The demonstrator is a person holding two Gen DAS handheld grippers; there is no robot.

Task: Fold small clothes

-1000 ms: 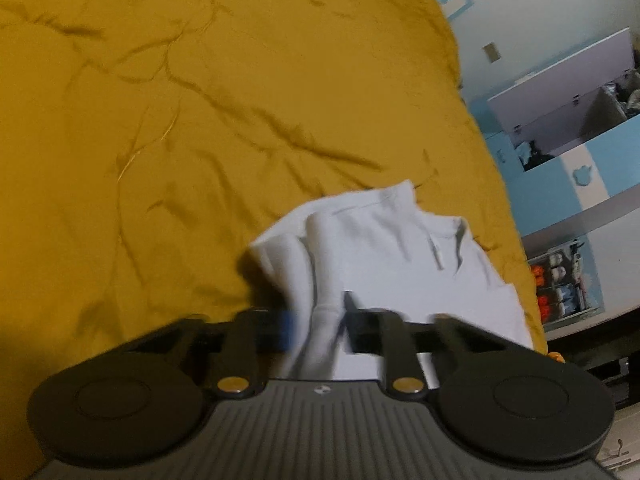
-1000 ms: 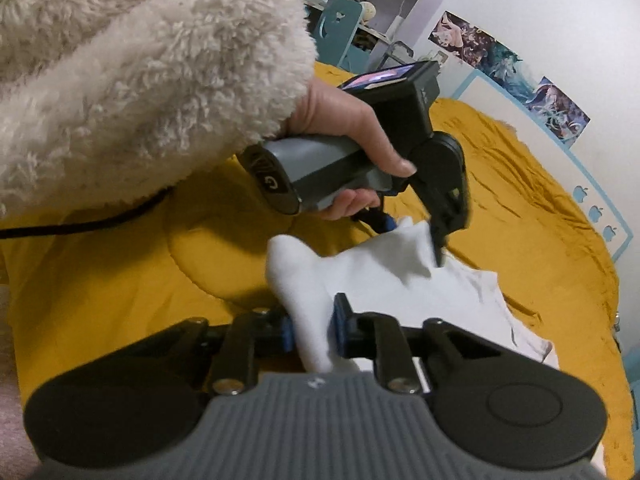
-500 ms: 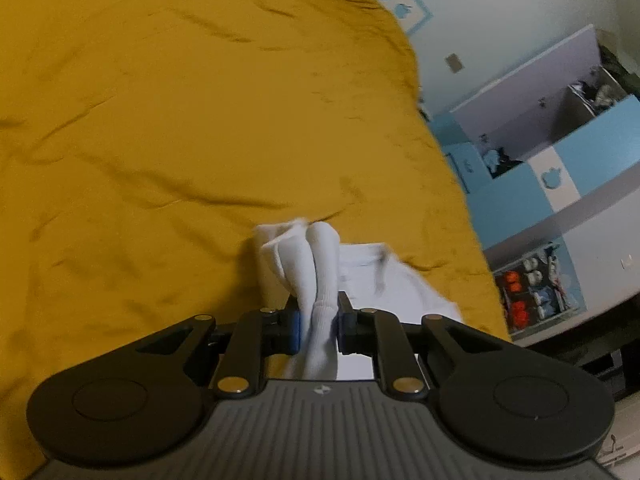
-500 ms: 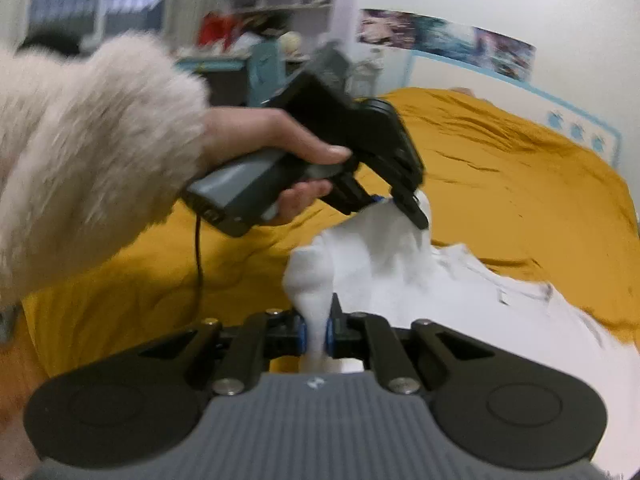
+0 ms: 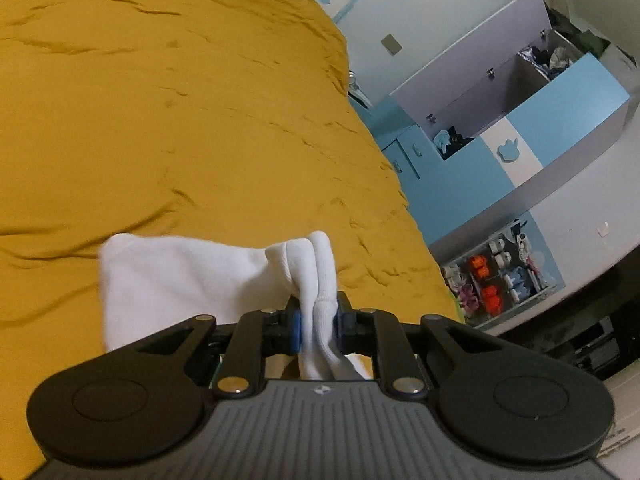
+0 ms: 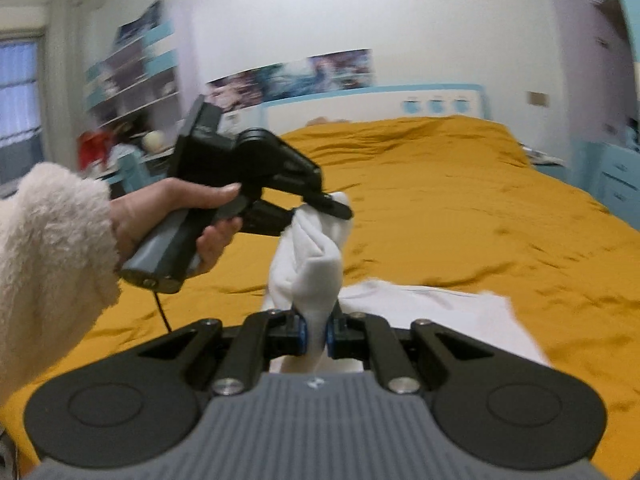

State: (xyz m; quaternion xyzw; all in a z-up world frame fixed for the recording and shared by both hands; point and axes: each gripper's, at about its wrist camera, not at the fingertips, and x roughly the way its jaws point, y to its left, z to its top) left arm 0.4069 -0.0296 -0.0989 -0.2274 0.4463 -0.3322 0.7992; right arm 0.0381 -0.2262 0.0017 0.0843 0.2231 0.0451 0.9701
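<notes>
While both claws pinch it, the soft white garment (image 6: 308, 268) bunches.

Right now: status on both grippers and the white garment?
Left gripper shut on white garment. Right gripper shut on it too. One end lifted, rest trailing on yellow bedspread. Nothing in the way.

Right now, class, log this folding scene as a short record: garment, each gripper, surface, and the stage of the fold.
garment: white garment, one end lifted, the rest lying on the bed
left gripper: shut on a bunched fold of the white garment
right gripper: shut on another bunched fold
surface: mustard bedspread
holder: hand in a fluffy sleeve grips the left tool
stage: not yet folded flat
</notes>
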